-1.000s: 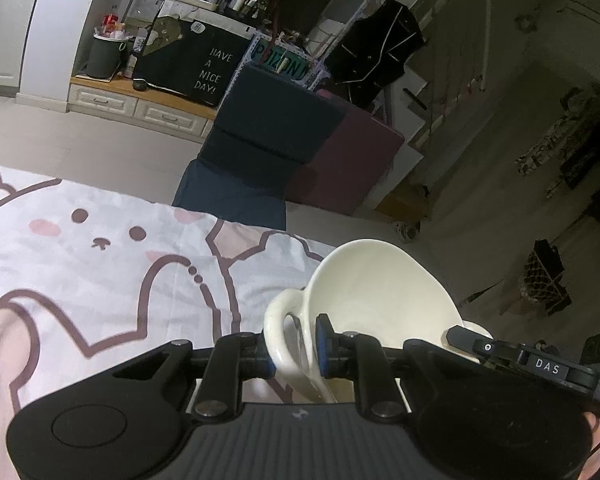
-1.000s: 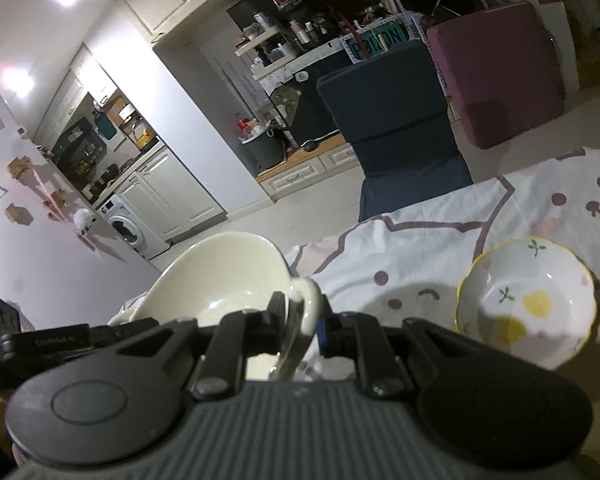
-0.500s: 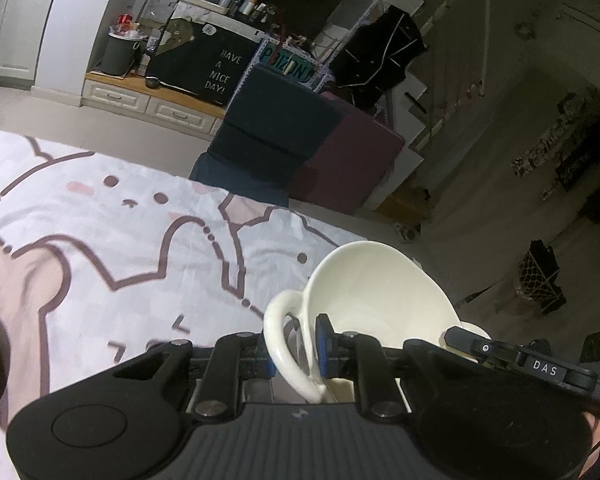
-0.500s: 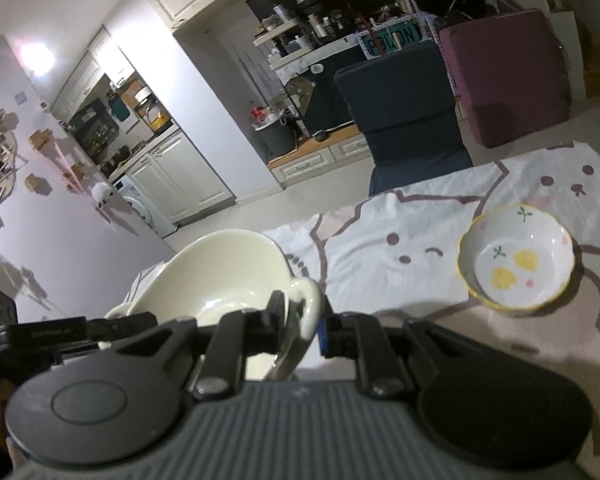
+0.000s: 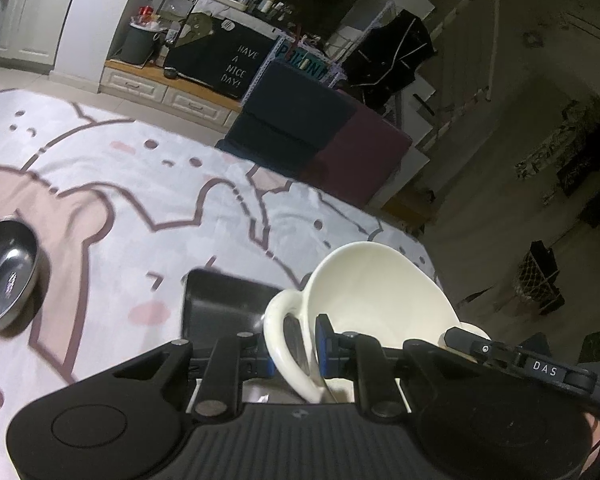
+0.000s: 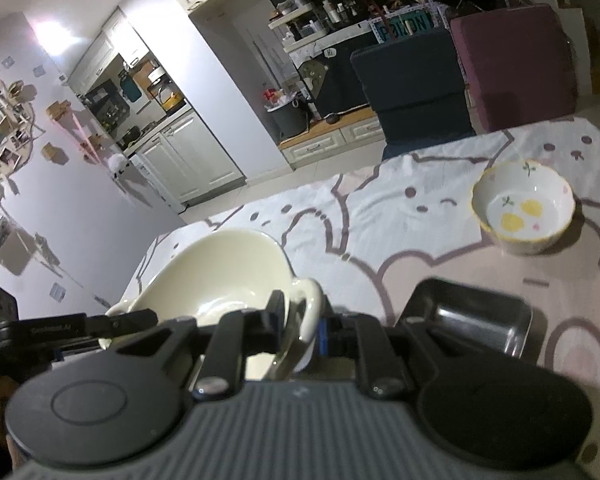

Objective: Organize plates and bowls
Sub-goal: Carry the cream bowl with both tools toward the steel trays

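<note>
Now both grips carry the cream two-handled bowl (image 5: 380, 292) across the table | left gripper (image 5: 296, 346) and right gripper (image 6: 300, 326) each pinch a handle | black tray (image 6: 468, 320) newly in view just beside it, likely drop spot | steel bowl (image 5: 8, 270) at left edge, floral bowl (image 6: 524, 212) toward far right.

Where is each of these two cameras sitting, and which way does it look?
Left wrist view: sits on the left gripper, looking along its fingers at the cream two-handled bowl, black tray and steel bowl.
Right wrist view: sits on the right gripper, facing the bowl's other handle, the lemon-print bowl and kitchen; a bit of hand shows at lower left.
Shared: the cream bowl, black tray, bunny-print cloth, navy chair.
</note>
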Demonstrator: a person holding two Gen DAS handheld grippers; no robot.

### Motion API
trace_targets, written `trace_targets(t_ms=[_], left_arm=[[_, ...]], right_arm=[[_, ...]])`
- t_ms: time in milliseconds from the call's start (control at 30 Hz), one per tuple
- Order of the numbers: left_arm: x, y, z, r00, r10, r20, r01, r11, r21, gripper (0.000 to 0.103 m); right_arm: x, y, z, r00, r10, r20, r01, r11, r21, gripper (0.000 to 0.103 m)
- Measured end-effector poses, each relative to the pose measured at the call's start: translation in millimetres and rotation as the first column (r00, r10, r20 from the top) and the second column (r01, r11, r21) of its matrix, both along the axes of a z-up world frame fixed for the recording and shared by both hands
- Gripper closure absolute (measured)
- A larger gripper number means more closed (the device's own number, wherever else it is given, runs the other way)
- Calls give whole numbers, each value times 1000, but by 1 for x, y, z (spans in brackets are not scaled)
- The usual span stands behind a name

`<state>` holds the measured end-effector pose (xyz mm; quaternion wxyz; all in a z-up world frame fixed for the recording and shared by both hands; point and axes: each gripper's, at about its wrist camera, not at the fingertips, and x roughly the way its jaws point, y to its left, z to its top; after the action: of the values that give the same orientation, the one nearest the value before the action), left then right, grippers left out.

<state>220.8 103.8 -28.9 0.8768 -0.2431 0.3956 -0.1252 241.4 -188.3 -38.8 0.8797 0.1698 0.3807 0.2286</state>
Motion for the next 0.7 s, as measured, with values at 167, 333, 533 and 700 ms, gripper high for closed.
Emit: trace_targets(t_ms=[167, 333, 533, 700], left_arm=[[-24, 14, -16, 999, 11, -33, -11, 1000, 1, 83], [-45, 28, -35, 998, 22, -56, -23, 1000, -10, 83], [-60, 43, -52, 996, 33, -81, -35, 999, -24, 83], [-66, 48, -63, 994, 27, -105, -30, 999, -27, 83]], right_arm=[[-19, 13, -12, 999, 21, -25, -21, 1000, -14, 84], [-35, 27, -24, 997, 44, -56, -46, 998, -34, 83], [-53, 45, -39, 994, 66, -84, -71, 996, -58, 83], [-62, 52, -49, 991, 77, -107, -84, 995, -62, 83]])
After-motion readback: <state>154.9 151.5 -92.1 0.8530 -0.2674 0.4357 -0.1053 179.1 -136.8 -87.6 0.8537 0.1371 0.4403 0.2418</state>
